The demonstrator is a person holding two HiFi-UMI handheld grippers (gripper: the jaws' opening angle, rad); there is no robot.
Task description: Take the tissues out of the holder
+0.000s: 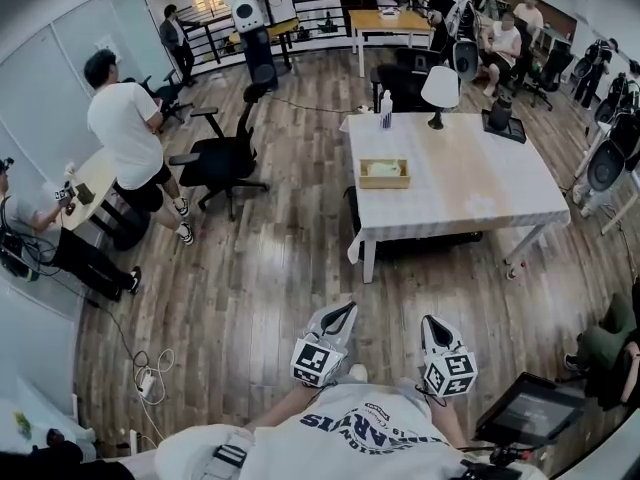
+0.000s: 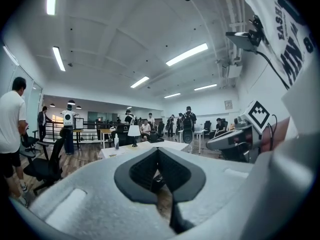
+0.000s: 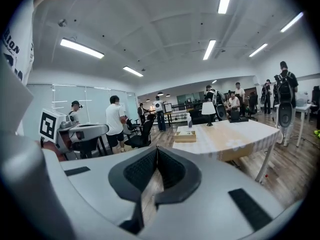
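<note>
1. The step in hand was the approach. The wooden holder [image 1: 385,182] sat near the left end of the pale table [image 1: 470,183], right of centre in the upper half of the head view. It was well apart from both grippers, which hung at the bottom centre, close to the person's shirt.
2. The left gripper [image 2: 158,154] had its jaws pressed together with nothing between them. The right gripper [image 3: 156,151] was the same, its pads meeting and empty.
3. The tissues [image 1: 383,169] showed as a pale wad inside the open-topped holder. At that range it could not be told how they were stacked or folded.
4. A good approach would probably have been to walk to the table's near edge, keeping the holder centred ahead. One gripper's jaws should have been spread before reaching in, not over the box.
5. Coming down from above and pinching only the top of the wad seemed wisest. The holder looked light and might have lifted with the tissues, so the other gripper should likely have braced its wall.
6. A bottle [image 1: 386,109] and a lamp [image 1: 440,88] stood beyond the holder, toward the top of the frame. Reaching from the near side would have kept clear of both.
</note>
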